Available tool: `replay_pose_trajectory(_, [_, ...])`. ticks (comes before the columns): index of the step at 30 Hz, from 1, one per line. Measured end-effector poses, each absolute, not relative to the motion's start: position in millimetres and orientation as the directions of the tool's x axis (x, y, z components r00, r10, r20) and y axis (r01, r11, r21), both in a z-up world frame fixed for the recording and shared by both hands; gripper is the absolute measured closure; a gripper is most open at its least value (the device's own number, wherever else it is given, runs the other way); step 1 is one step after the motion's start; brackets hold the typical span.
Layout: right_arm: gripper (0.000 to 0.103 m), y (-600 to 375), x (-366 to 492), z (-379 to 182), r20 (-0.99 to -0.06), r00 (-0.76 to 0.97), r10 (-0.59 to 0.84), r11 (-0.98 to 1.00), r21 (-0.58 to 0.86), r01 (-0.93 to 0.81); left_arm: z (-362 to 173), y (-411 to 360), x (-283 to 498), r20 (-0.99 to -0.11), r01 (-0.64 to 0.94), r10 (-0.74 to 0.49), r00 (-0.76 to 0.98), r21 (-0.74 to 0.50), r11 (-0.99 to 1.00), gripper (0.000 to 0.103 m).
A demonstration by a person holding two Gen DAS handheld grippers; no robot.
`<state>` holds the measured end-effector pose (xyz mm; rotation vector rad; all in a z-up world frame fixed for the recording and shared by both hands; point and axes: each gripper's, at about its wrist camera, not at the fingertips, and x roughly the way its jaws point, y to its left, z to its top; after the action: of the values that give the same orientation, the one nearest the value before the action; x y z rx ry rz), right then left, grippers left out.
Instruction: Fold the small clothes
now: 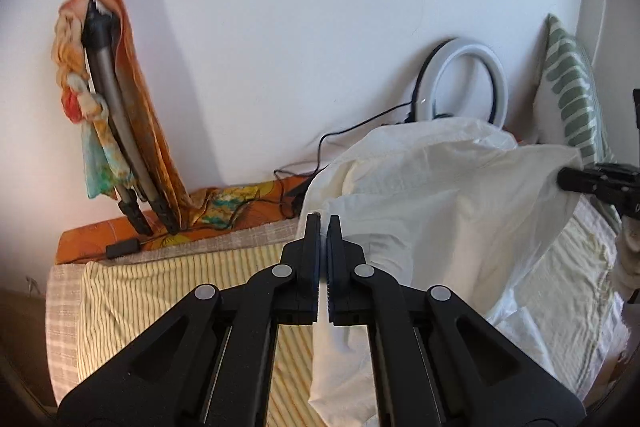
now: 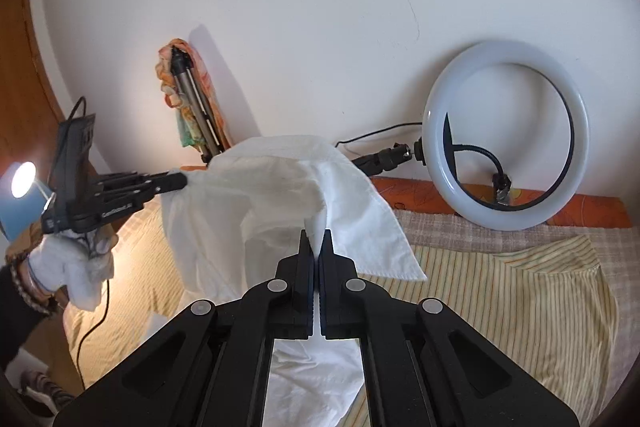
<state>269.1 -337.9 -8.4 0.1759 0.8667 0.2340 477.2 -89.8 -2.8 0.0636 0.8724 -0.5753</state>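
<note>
I work over a bed (image 2: 460,231) with a striped sheet (image 2: 520,291), and the white shirt (image 2: 280,187) hangs in the air above it, spread between my two tools, so I judge the folding barely begun: no crease is made and it has yet to be laid flat. My left gripper (image 1: 324,227) is clamped on one edge of the cloth, which runs away to the right. My right gripper (image 2: 317,241) pinches another edge, the shirt draping left and far.
</note>
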Motion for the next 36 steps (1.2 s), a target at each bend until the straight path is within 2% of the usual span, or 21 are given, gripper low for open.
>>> replay_pose_trajectory(4, [0.103,-331.6,251.1,7.9,-0.727,0.631,0.271,0.962,0.227,-0.152,18.6,-84.5,439.4,-0.702,0.538,-0.454,0.549,-0.119,0.834,0.103])
replay_pose_trajectory(13, [0.103,-317.4,184.9,5.9,-0.734,0.615,0.287,0.958,0.226,-0.177,12.3,-42.0,355.1,-0.676,0.463,-0.433,0.596,-0.152,0.873,0.103])
replay_pose_trajectory(17, [0.103,-311.6,149.1,-10.3,-0.745,0.598,0.296,0.955,0.24,-0.174,-8.8,-26.2,310.7,-0.674,0.441,-0.436,0.596,-0.179,0.879,0.103])
replay_pose_trajectory(20, [0.103,-302.9,122.5,-27.1,-0.767,0.576,0.283,0.959,0.218,-0.181,-27.4,-26.4,282.3,-0.707,0.458,-0.42,0.569,-0.152,0.876,0.103])
replay_pose_trajectory(23, [0.103,-293.5,99.5,-45.8,-0.791,0.554,0.26,0.964,0.181,-0.194,-42.5,-28.6,256.3,-0.724,0.472,-0.396,0.565,-0.11,0.875,0.103])
replay_pose_trajectory(29, [0.102,-271.4,66.4,-65.3,-0.837,0.53,0.14,0.971,0.01,-0.24,-63.5,-27.0,216.6,-0.755,0.492,-0.361,0.547,-0.059,0.869,0.102])
replay_pose_trajectory(33, [0.087,-276.2,47.3,-70.9,-0.853,0.5,0.149,0.974,0.039,-0.224,-71.2,-11.9,199.1,-0.768,0.483,-0.365,0.526,-0.085,0.872,0.102])
replay_pose_trajectory(36, [0.086,-288.6,34.1,-68.7,-0.852,0.495,0.171,0.977,0.082,-0.196,-67.9,4.8,192.1,-0.762,0.458,-0.382,0.523,-0.127,0.88,0.102])
